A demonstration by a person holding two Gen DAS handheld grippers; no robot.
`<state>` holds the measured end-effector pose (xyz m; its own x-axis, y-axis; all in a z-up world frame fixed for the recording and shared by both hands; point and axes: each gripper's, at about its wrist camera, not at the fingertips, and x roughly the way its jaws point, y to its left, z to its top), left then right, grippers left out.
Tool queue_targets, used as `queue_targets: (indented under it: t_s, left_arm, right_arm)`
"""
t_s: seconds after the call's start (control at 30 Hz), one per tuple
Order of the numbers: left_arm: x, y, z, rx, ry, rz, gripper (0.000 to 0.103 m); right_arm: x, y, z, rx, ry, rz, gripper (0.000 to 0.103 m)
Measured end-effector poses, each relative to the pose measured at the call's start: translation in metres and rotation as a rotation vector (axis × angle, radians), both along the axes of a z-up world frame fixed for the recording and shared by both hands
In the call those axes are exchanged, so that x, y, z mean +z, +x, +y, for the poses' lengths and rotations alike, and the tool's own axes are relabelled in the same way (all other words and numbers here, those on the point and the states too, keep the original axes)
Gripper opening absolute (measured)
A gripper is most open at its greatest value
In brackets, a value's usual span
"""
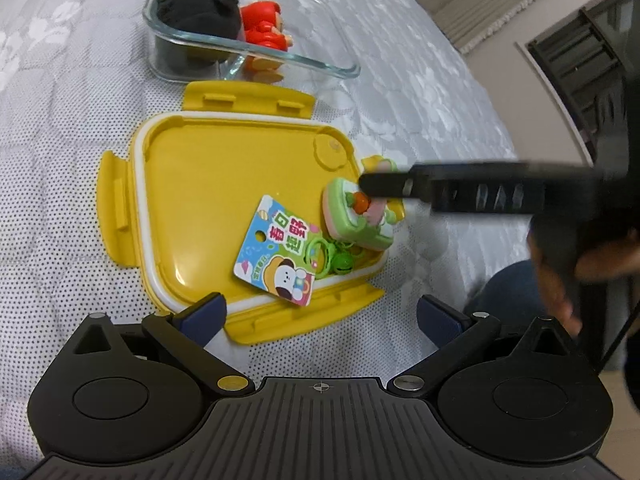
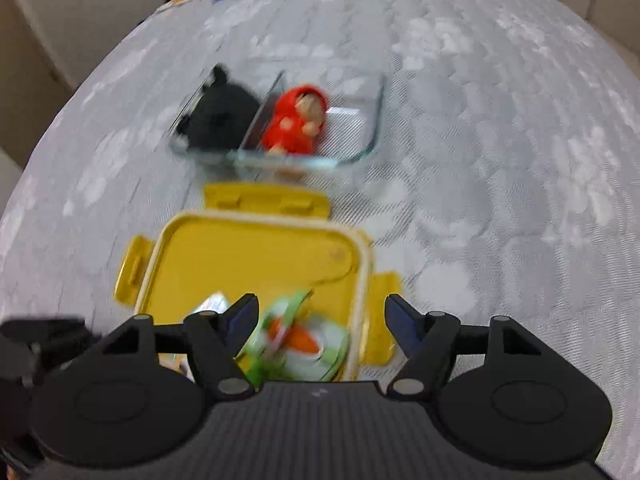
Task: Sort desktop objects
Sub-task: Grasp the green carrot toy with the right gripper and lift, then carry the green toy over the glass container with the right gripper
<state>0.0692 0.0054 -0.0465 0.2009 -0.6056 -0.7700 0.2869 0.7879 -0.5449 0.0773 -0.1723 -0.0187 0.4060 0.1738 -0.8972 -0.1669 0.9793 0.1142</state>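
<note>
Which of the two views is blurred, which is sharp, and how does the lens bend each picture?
Left wrist view: mostly sharp, the yellow lid crisp; only the right claw crossing it is smeared. Right wrist view: blurred throughout, the red figure and glass container soft. Both views: fisheye bulges the tablecloth into a dome.

Both the left gripper [image 1: 320,312] and right gripper [image 2: 320,316] gape, angled downward.

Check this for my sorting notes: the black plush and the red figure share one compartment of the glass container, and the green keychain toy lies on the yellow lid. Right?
Not quite. In the right wrist view a glass divider separates the black plush and red figure inside the glass container. The green keychain toy does lie on the yellow lid.
</note>
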Motion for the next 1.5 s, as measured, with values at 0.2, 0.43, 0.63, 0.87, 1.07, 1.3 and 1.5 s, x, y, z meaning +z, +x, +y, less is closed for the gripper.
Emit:
queue_targets:
  t_s: [0.2,0.43,0.63,0.87,1.07,1.3,1.5]
  left_arm:
    - [-0.001,0.000,0.000,0.003,0.000,0.004,0.103]
    - [-0.002,0.000,0.000,0.005,-0.003,0.008,0.103]
    - [-0.002,0.000,0.001,0.003,-0.002,0.007,0.103]
    - [-0.002,0.001,0.001,0.007,-0.004,0.008,0.103]
    - [-0.002,0.001,0.001,0.003,-0.004,0.010,0.103]
    - [-0.003,0.003,0.004,0.005,-0.020,0.021,0.103]
    - [-0.002,0.003,0.007,0.001,-0.021,0.023,0.103]
  right_arm:
    - [-0.021,-0.007,0.016,0.057,-0.042,0.010,0.071]
    - [-0.018,-0.011,0.020,0.130,-0.081,-0.004,0.068]
    - [0.031,0.002,0.003,0.078,0.023,-0.073,0.068]
    - [0.102,0.047,-0.011,-0.009,0.062,-0.240,0.068]
    - [0.112,0.089,-0.004,-0.037,0.006,-0.318,0.068]
    - [0.065,0.117,0.018,-0.030,-0.139,-0.280,0.068]
    - [0.037,0.123,0.025,-0.024,-0.184,-0.261,0.068]
